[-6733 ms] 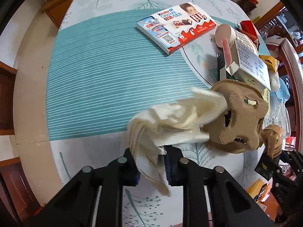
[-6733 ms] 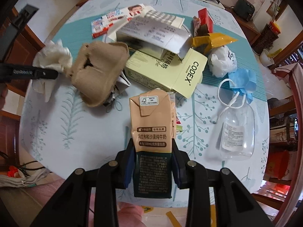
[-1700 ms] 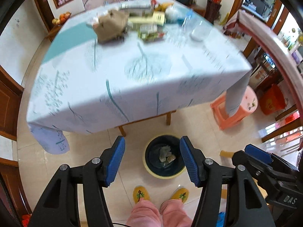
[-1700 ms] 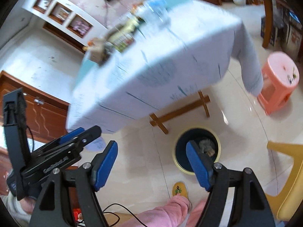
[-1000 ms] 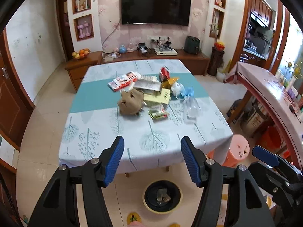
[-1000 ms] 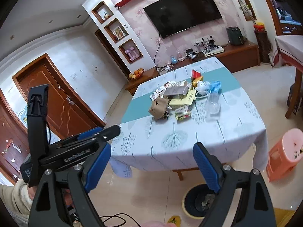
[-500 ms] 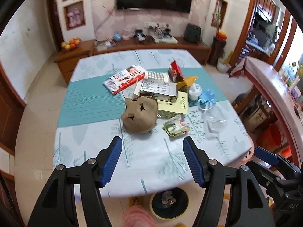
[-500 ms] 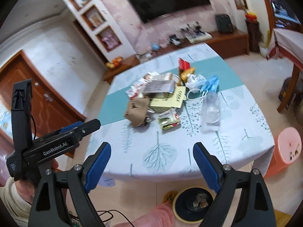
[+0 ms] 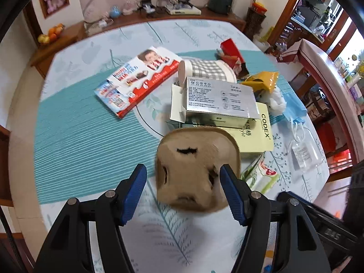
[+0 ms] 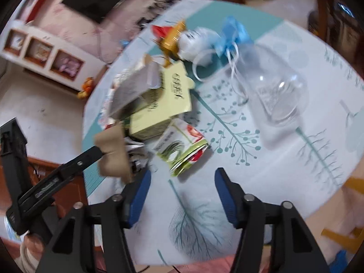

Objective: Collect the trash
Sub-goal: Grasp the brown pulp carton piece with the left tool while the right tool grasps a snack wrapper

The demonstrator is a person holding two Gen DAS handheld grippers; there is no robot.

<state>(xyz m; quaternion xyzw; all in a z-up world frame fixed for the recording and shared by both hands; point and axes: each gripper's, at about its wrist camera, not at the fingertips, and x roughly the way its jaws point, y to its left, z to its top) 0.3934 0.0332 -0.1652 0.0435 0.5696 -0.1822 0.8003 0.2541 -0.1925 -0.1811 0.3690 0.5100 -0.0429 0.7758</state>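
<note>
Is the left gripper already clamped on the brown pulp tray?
No. The left gripper straddles the pulp tray, but a gap shows between the left pad and the tray's side.

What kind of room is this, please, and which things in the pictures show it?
Most likely a home living and dining room. A table with a leaf-patterned cloth holds household trash, such as a chocolate box. Behind it a low wooden sideboard carries fruit and small electronics, and wall niches display ornaments.
</note>
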